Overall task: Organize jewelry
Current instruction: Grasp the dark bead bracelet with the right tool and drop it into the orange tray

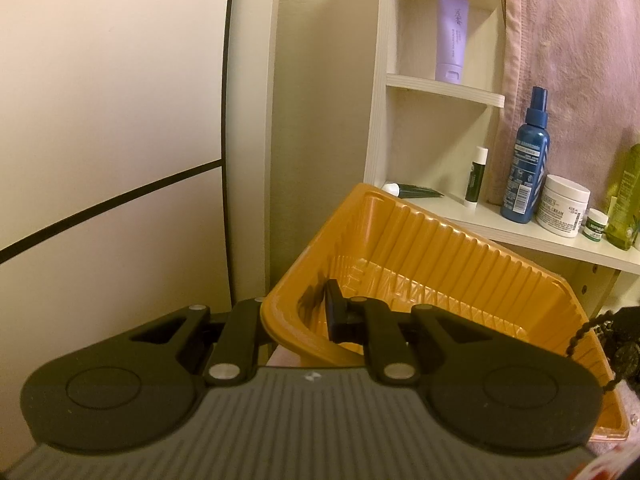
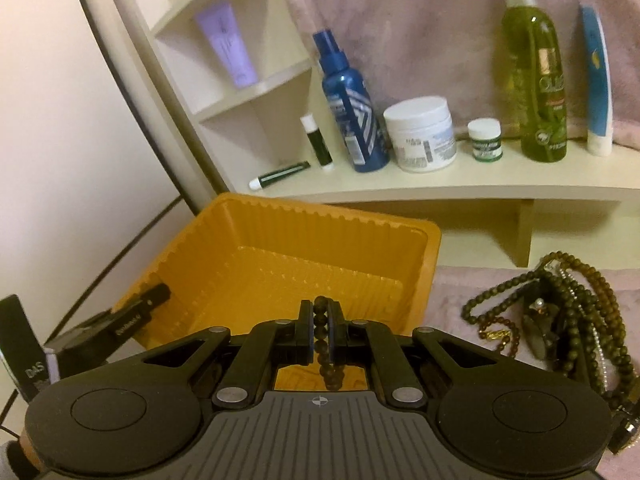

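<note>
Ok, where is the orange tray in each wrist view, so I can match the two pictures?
Left wrist: orange tray fills centre to lower right, its near wall clamped by the left gripper.
Right wrist: orange tray sits centre-left, ahead of the right gripper.
Shared landmark: blue spray bottle on the shelf behind.

Ribbed orange tray, dark olive beads, blue bottle (white-striped label), lilac tube.

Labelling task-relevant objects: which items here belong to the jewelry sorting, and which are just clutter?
Job:
- orange tray, left gripper shut on its wall
- dark bead strand in right gripper
- jewelry pile

Lying about:
- blue spray bottle
- white cream jar
- green bottle
- purple tube
</note>
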